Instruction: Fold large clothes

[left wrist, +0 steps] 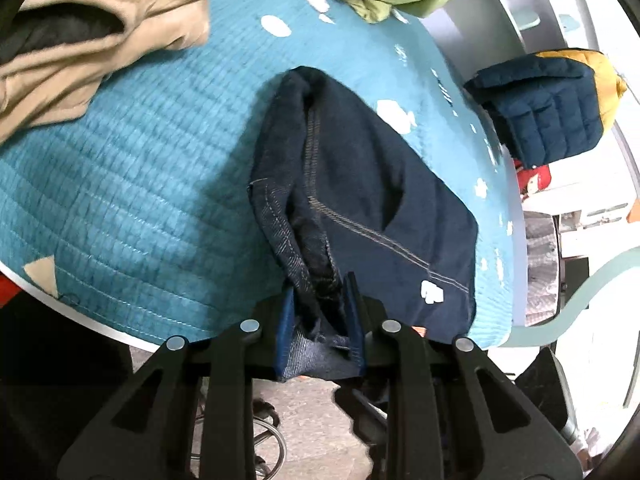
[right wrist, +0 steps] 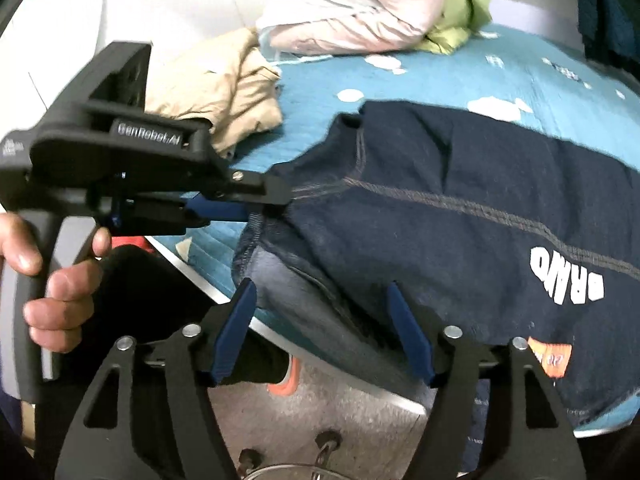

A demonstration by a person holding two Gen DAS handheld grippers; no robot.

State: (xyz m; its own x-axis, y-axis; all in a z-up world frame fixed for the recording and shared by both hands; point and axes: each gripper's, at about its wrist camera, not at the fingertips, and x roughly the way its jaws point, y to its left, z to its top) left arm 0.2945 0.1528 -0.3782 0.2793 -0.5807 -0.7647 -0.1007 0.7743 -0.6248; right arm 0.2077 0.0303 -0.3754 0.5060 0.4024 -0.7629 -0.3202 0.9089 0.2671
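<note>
A navy sweatshirt with grey stitching and white letters lies on the teal quilt. My left gripper is shut on a bunched edge of it at the bed's near edge. In the right wrist view the sweatshirt spreads across the quilt, and the left gripper pinches its left edge. My right gripper is open, its blue pads on either side of the sweatshirt's hanging edge without closing on it.
A beige garment lies at the back left of the bed, also in the right wrist view. Pink and green bedding is piled at the back. A navy and yellow puffer jacket hangs at right. The floor lies below the bed's edge.
</note>
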